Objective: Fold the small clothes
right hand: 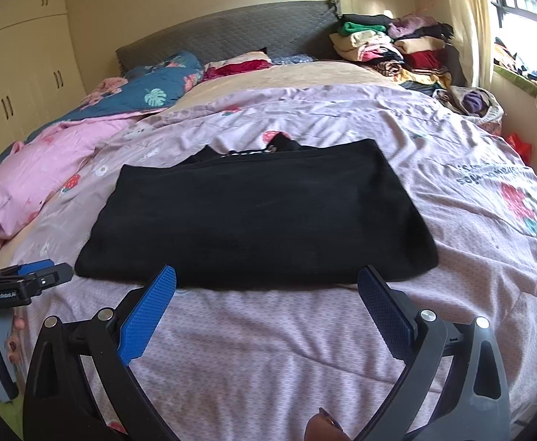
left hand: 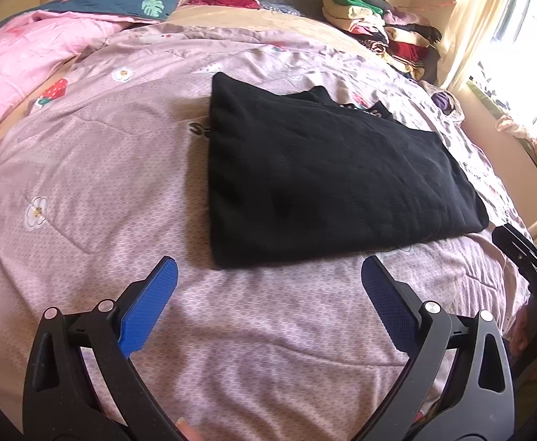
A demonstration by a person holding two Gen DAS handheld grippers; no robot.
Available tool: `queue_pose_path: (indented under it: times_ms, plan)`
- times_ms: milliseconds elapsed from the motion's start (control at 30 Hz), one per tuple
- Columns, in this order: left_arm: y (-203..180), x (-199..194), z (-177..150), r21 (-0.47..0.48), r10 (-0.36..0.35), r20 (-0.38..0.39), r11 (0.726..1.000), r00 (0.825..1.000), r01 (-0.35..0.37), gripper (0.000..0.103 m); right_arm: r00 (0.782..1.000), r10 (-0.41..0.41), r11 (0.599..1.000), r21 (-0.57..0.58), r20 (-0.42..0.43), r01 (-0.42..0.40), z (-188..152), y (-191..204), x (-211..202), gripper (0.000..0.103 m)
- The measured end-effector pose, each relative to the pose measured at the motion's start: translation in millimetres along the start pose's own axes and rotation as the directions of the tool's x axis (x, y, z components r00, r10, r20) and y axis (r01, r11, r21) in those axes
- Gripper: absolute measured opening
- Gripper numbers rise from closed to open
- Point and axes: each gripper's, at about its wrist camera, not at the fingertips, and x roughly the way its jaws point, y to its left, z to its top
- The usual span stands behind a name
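Both our left gripper and right gripper gape empty near the black garment; pinching only its top layer, probably loosely stacked, could undo the fold.

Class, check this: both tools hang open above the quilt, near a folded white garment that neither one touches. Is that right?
One detail is wrong: the garment is black, not white, as the right wrist view shows. The rest holds: the left tool and right tool are open above the quilt, touching nothing.

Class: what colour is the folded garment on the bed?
Black garment; clearest in the right wrist view.
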Motion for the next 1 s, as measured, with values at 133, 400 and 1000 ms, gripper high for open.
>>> queue_pose_path:
  times_ms: [133,400,1000]
  plan:
    - [9,-1,1,-0.019,0.004,0.006,1.000,1.000,-0.004,0.094,1.000,0.016,0.999,-0.038,-0.005,-0.016,0,16,2,0.099]
    - [27,0,5,-0.054,0.014,0.015,0.998,1.000,-0.013,0.094,0.999,0.035,0.996,-0.079,-0.019,-0.037,-1,34,8,0.099]
    - [60,37,53,-0.089,0.090,0.018,0.992,0.996,-0.088,0.094,0.995,0.054,0.944,-0.320,-0.088,-0.079,1,110,62,0.099]
